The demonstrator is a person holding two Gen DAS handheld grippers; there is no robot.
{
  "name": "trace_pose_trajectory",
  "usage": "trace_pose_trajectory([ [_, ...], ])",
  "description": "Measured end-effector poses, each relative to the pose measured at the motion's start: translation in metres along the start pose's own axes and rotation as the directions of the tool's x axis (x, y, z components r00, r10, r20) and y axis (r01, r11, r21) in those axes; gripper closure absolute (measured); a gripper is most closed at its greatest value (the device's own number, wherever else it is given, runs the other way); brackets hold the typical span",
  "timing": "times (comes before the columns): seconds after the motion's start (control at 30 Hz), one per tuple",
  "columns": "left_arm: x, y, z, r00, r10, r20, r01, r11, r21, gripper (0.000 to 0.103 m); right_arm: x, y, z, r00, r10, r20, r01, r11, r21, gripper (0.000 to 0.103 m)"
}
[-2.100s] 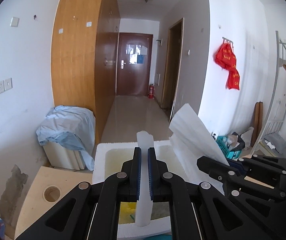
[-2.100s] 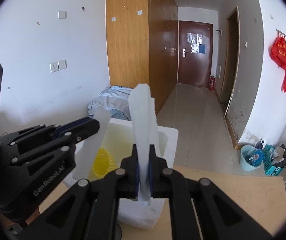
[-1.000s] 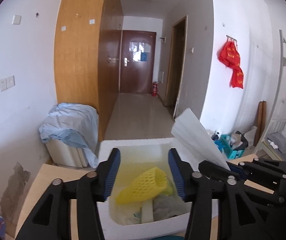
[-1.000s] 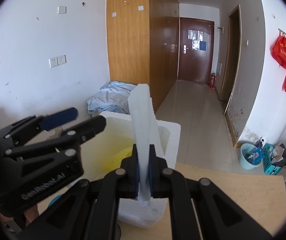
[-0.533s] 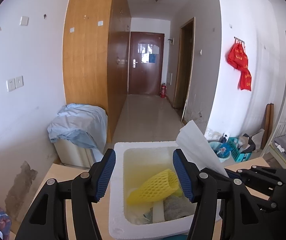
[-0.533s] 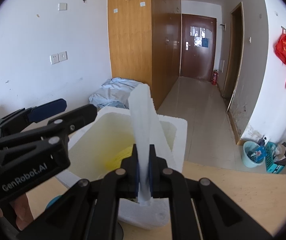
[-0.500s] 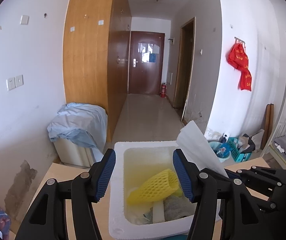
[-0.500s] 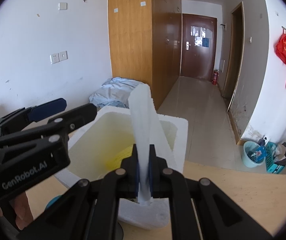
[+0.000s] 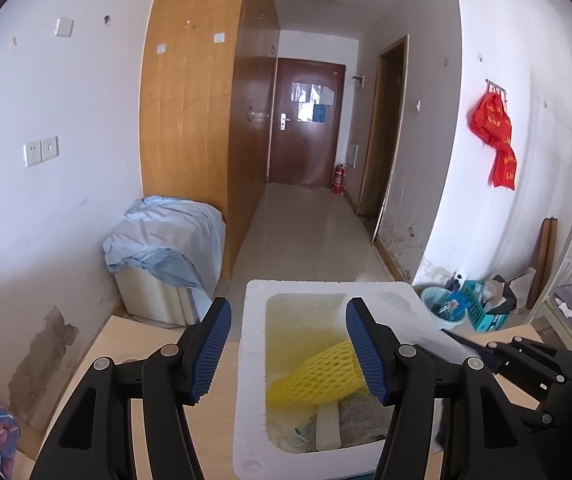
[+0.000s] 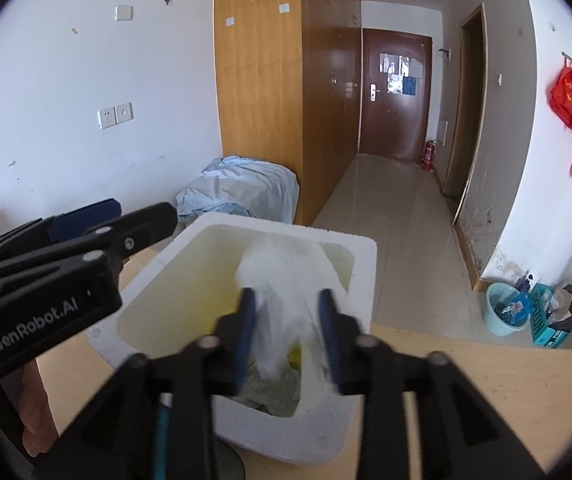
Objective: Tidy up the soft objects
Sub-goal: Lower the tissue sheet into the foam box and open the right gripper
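A white foam box (image 9: 252, 360) stands on the wooden table and holds a yellow foam net (image 9: 318, 376), a white foam strip (image 9: 328, 424) and a grey cloth (image 9: 362, 412). My left gripper (image 9: 288, 320) hovers open over the box's near left side with nothing between its fingers. My right gripper (image 10: 286, 300) is over the box (image 10: 366, 272), its jaws opening. A white foam sheet (image 10: 286, 276) shows blurred between them, loose from the pads, over the box's inside. That sheet (image 9: 406, 328) lies at the box's right rim in the left wrist view.
A low cabinet under a light blue sheet (image 9: 166, 236) stands beyond the table's far left. A blue bucket (image 10: 504, 308) and a teal carton (image 10: 542, 320) sit on the floor at the right. A tiled corridor runs to a brown door.
My right gripper's jaws have parted from the white sheet, which has sunk from upright toward the box and blurs. The left gripper let go of the white strip earlier and stays open.
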State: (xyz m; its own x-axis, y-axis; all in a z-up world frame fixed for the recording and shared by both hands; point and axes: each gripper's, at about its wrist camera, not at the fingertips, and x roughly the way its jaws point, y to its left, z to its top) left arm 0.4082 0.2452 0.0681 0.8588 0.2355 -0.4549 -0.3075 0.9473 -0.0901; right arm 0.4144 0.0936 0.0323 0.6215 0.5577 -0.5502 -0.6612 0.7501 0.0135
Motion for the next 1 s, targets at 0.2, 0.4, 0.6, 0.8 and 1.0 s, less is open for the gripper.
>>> trace_pose_trajectory([
  [0.2, -0.002, 0.002, 0.0, 1.0, -0.005, 0.001, 0.005, 1.0, -0.011, 0.042, -0.002, 0.0, 0.001, 1.0, -0.004, 0.009, 0.004, 1.0, 0.009, 0.058],
  [0.4, -0.004, 0.003, 0.001, 1.0, -0.008, 0.004, 0.009, 1.0, -0.014, 0.042, 0.0, 0.004, 0.001, 1.0, -0.003, 0.002, 0.003, 1.0, 0.0, 0.058],
  [0.6, -0.004, 0.001, 0.001, 1.0, -0.011, 0.008, 0.011, 1.0, -0.011, 0.042, -0.001, 0.004, 0.002, 1.0, -0.009, 0.006, 0.009, 1.0, 0.001, 0.058],
  [0.8, -0.012, -0.002, 0.0, 1.0, -0.024, 0.019, 0.025, 1.0, -0.013, 0.042, -0.005, 0.004, 0.002, 1.0, -0.007, 0.01, 0.007, 1.0, 0.006, 0.058],
  [1.0, -0.025, 0.007, -0.009, 1.0, 0.006, 0.0, -0.006, 1.0, -0.027, 0.042, -0.013, 0.005, -0.004, 1.0, 0.0, -0.007, 0.0, 0.999, 0.033, 0.058],
])
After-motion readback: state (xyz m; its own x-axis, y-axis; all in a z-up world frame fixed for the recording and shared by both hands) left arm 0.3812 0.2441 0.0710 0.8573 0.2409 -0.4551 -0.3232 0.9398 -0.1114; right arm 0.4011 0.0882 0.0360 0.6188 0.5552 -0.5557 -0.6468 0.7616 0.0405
